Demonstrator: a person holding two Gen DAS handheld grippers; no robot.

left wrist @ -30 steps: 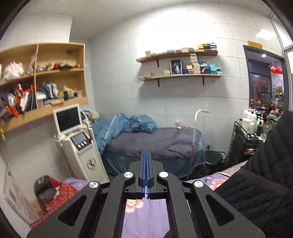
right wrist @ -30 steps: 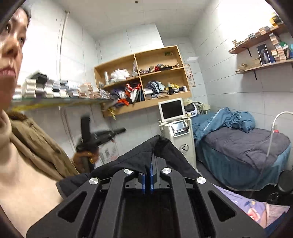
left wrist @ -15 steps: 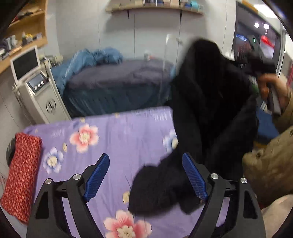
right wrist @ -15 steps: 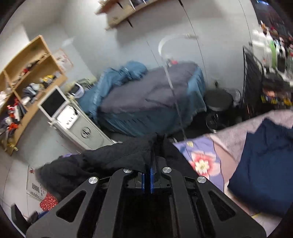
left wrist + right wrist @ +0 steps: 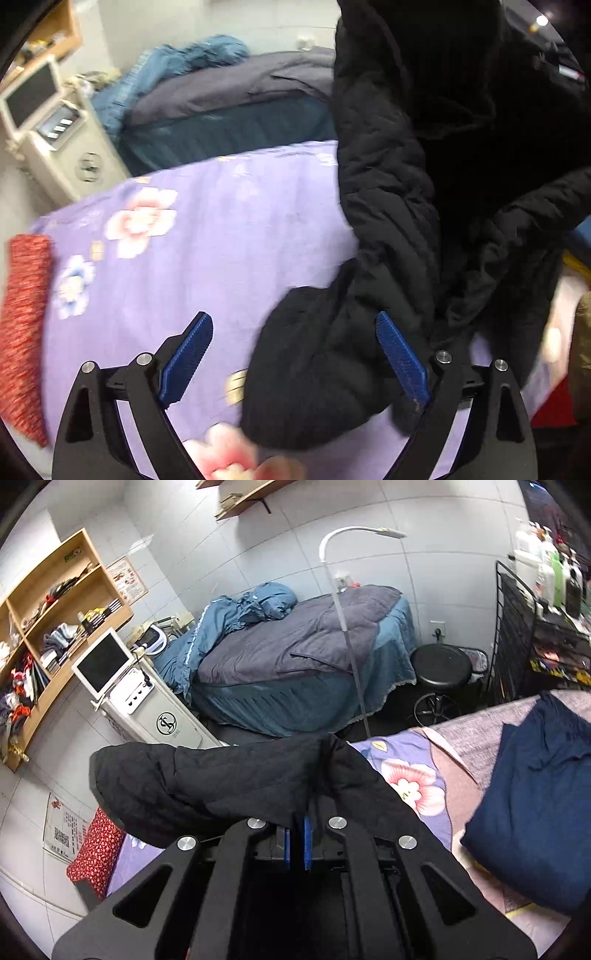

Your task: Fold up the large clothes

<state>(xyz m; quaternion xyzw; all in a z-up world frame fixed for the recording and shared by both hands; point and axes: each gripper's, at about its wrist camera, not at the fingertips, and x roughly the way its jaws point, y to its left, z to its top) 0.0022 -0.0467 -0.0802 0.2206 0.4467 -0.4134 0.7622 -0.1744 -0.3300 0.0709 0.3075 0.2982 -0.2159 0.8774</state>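
Note:
A black quilted jacket (image 5: 406,184) hangs down at the right of the left wrist view, and its lower end rests on the purple floral sheet (image 5: 221,240). My left gripper (image 5: 291,317) points down at that end. Its jaws are opening wide, and the blue pads (image 5: 400,358) do not press the cloth that lies partly between them. In the right wrist view the jacket (image 5: 221,786) drapes over my right gripper (image 5: 296,827), which is shut on a fold of it above the bed.
A red patterned cloth (image 5: 22,314) lies at the sheet's left end. A folded navy garment (image 5: 535,812) sits on the bed at the right. Beyond the bed stand a white machine with a screen (image 5: 147,701), a blue-grey bed (image 5: 295,657) and a black stool (image 5: 441,668).
My left gripper went from shut to wide open and dropped toward the sheet, nearer the jacket's lower end. My right gripper swung down toward the bed, still shut on the jacket.

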